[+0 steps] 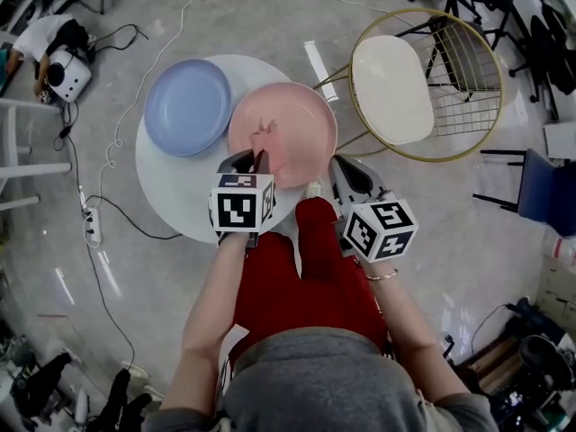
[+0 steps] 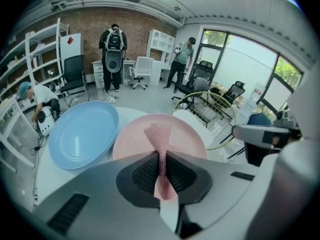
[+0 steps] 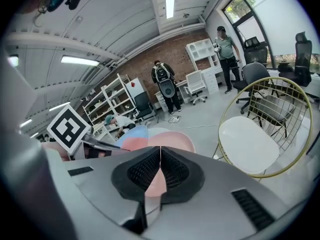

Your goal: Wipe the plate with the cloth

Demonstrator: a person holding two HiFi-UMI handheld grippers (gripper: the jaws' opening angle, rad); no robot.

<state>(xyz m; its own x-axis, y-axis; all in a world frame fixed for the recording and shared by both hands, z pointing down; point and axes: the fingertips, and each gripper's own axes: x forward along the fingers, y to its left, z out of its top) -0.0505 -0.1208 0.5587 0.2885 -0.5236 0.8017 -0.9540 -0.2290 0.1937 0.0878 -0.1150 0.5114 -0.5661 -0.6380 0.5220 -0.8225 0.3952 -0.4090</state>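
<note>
So at this point the left gripper [image 2: 161,160] had its jaws clamped on the cloth [image 2: 159,135], a pink mesh thing. It was pinched right in the middle of the black pads. A strip ran out past the tips and fanned a bit wider at the far end. That loose end was over the near-left part of the pink plate [image 1: 301,126], straight ahead of the jaws. It looked like it was lying on the plate surface, but I couldn't say for sure that it touched.

The blue plate [image 1: 187,106] was ahead and to the left of that gripper, just beside the pink one. Both sat on the round white table [image 1: 166,201]. From the head view, the left gripper's tips reached in over the pink plate's near rim.

The right gripper [image 3: 159,163] had its jaws pressed together at the tips with nothing caught between them. You could see pink plate through the little gap behind the tips, that's all. It was held just off the near-right edge of the pink plate, close to the table's rim and not touching the plate. The left gripper was beside it on its left.

Off to the right gripper's right stood a chair [image 3: 248,146] with a white seat and a gold wire frame.
</note>
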